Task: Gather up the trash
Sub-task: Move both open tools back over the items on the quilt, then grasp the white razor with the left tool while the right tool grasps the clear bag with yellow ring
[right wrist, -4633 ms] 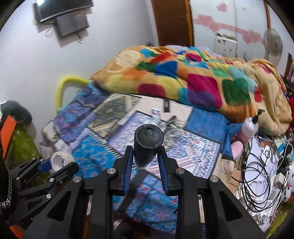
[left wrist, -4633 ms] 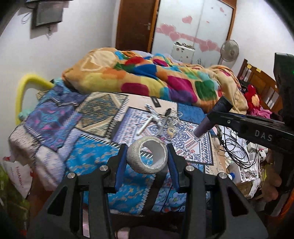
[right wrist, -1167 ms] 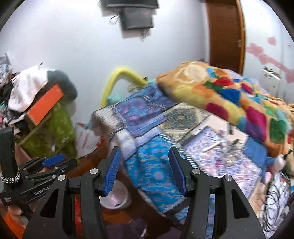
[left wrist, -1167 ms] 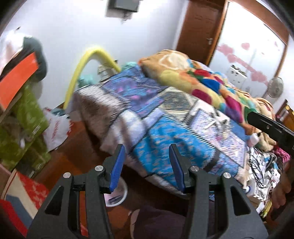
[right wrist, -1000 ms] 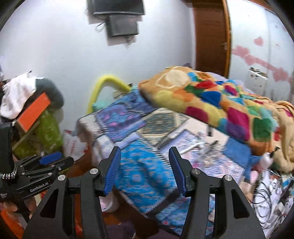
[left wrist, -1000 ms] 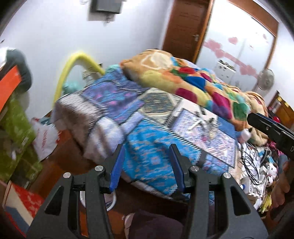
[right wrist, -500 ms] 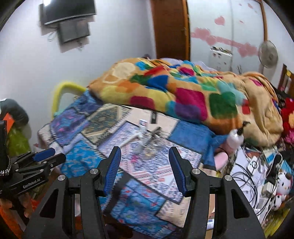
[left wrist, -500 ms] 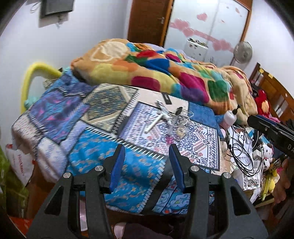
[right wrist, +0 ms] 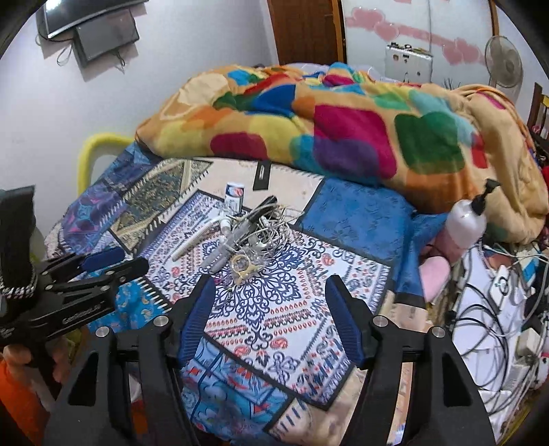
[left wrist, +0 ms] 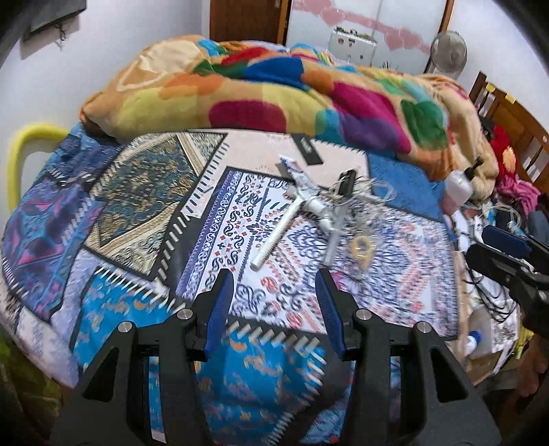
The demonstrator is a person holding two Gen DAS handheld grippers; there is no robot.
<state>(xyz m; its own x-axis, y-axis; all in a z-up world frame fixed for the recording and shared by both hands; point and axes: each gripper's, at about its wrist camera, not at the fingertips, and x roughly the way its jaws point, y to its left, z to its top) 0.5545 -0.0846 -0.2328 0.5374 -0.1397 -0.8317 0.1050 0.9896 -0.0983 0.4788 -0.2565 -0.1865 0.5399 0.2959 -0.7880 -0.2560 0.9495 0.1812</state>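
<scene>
**A:** Left wrist view first: your left hand-held gripper (left wrist: 272,302) is spread wide with nothing between its blue pads, hovering over the near edge of the patchwork-covered bed (left wrist: 137,206). How much is left, do you reckon?

**B:** Plenty, I'd judge. A heap of trash lies mid-bed: a long white plastic stick (left wrist: 279,231), a crumpled printed tube (left wrist: 296,173), a tangle of thin clear wire (left wrist: 363,202), a small yellowish ring (left wrist: 360,246) and a flat black strip (left wrist: 310,152). None of it is in your grip.

**A:** And your right hand-held gripper (right wrist: 271,312)?

**B:** Released too, empty, aimed at the same heap.

**A:** What does the right wrist view add?

**B:** A white pump bottle (right wrist: 466,219) seen whole at the bed's right edge, and the wall-mounted dark screen (right wrist: 106,32). No bin shows in either view.
</scene>
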